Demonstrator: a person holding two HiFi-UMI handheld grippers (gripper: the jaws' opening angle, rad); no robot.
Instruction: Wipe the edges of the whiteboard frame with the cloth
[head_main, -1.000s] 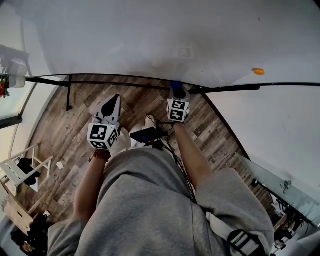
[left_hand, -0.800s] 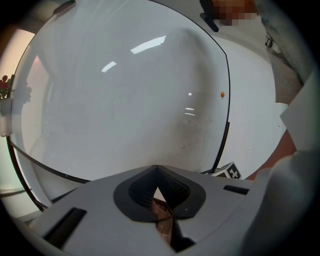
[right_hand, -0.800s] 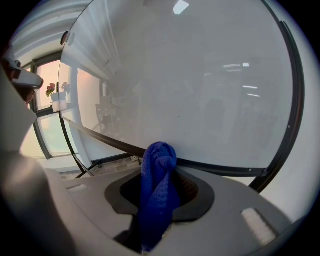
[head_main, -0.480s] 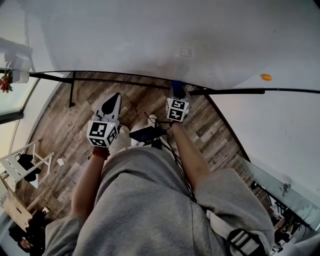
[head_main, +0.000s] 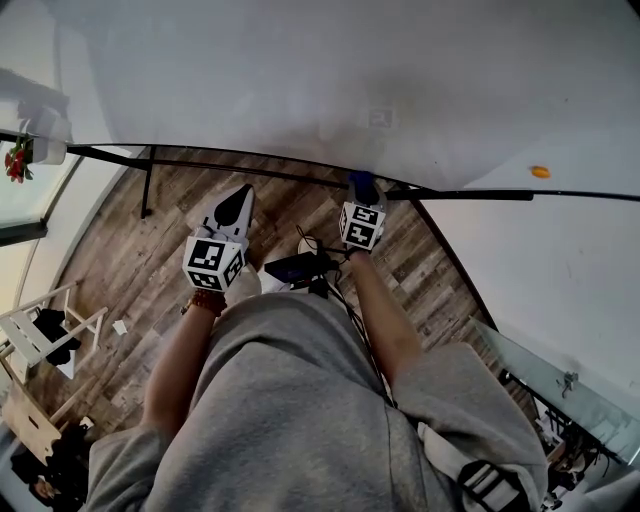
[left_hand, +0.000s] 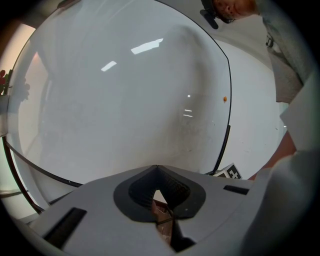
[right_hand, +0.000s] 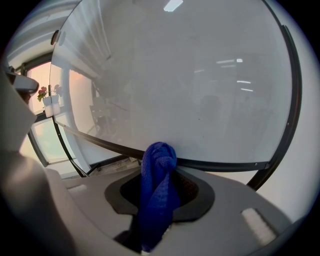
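A whiteboard (head_main: 300, 80) with a thin black frame (head_main: 250, 170) stands before me. My right gripper (head_main: 361, 186) is shut on a blue cloth (right_hand: 158, 192), and the cloth's top (head_main: 360, 180) presses against the frame's bottom edge (right_hand: 220, 164) near the lower right corner. My left gripper (head_main: 238, 205) is shut with nothing in it, held below the frame over the floor. In the left gripper view the board (left_hand: 125, 100) fills the picture, with the frame's right edge (left_hand: 230, 100) curving down.
Wooden floor (head_main: 130, 250) lies under the board. A black stand leg (head_main: 146, 185) drops at the left. Cables and a dark device (head_main: 297, 268) hang at my waist. White wooden furniture (head_main: 40, 340) stands at lower left. An orange dot (head_main: 540, 171) marks the wall at right.
Both grippers have shifted a little to the right along the bottom edge of the frame, the cloth staying against it. The view has tilted slightly.
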